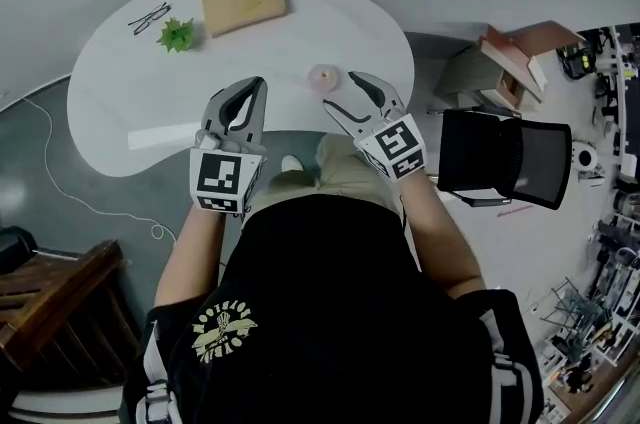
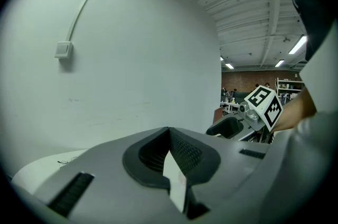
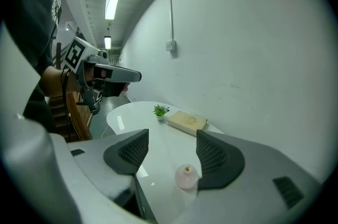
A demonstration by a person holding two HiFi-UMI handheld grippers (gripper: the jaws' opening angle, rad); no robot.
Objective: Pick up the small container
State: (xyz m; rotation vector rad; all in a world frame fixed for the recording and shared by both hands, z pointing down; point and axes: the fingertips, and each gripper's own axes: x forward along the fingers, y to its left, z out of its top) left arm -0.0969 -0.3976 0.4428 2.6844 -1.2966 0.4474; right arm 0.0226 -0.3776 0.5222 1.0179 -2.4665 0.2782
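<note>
With our right gripper (image 3: 171, 151) spread open and the small pale-pink round container (image 3: 186, 176) just ahead by the near edge of the white oval table (image 1: 150, 112), we centre it between the jaws before closing gently, our empty left gripper (image 2: 169, 138) clenched aside.

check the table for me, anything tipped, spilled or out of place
Nothing stands out. The small pink container stands upright near the front edge of the table. The plant is upright too, and the book and glasses lie on the far side. No spill shows.
</note>
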